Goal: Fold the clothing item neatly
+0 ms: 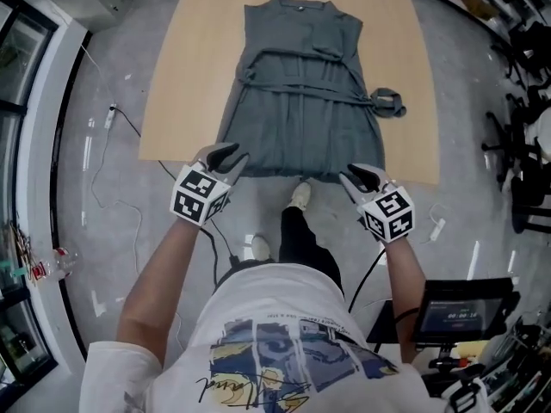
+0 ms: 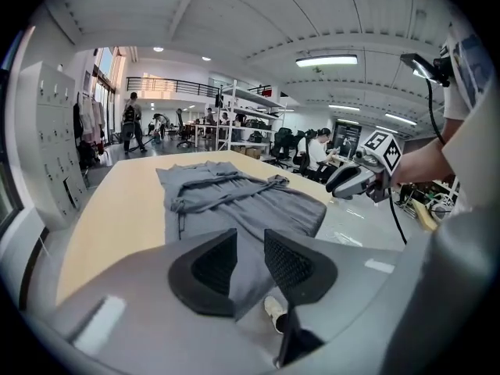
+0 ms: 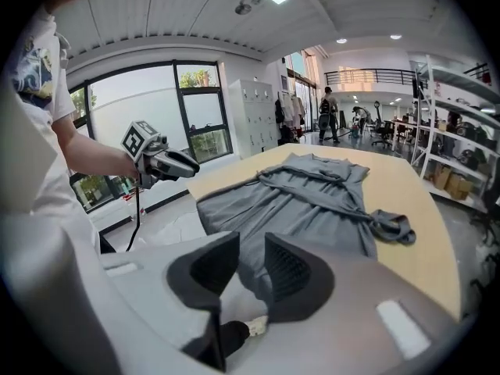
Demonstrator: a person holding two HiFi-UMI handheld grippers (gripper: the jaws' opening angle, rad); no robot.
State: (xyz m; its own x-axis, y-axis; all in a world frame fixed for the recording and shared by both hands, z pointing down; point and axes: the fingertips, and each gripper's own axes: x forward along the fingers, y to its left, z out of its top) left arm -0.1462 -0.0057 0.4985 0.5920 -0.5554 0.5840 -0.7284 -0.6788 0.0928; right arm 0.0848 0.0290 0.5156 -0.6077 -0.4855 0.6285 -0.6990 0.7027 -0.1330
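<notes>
A white printed shirt filled the bottom of the head view, with a forearm reaching out to the left gripper and another to the right gripper. Ahead of both stood a pale wooden table on a grey floor. Windows lay out past the left gripper and shelves past the right one. A grey dress lay on the table with its hem at the edge nearest the grippers. The left gripper sat at the hem's left corner and the right gripper at its right corner. Each had its jaws a little apart, with hem cloth showing in the gap. The dress lay flat, collar farthest from the grippers. It was pleated below a belt, whose end lay bunched beyond the right gripper.
</notes>
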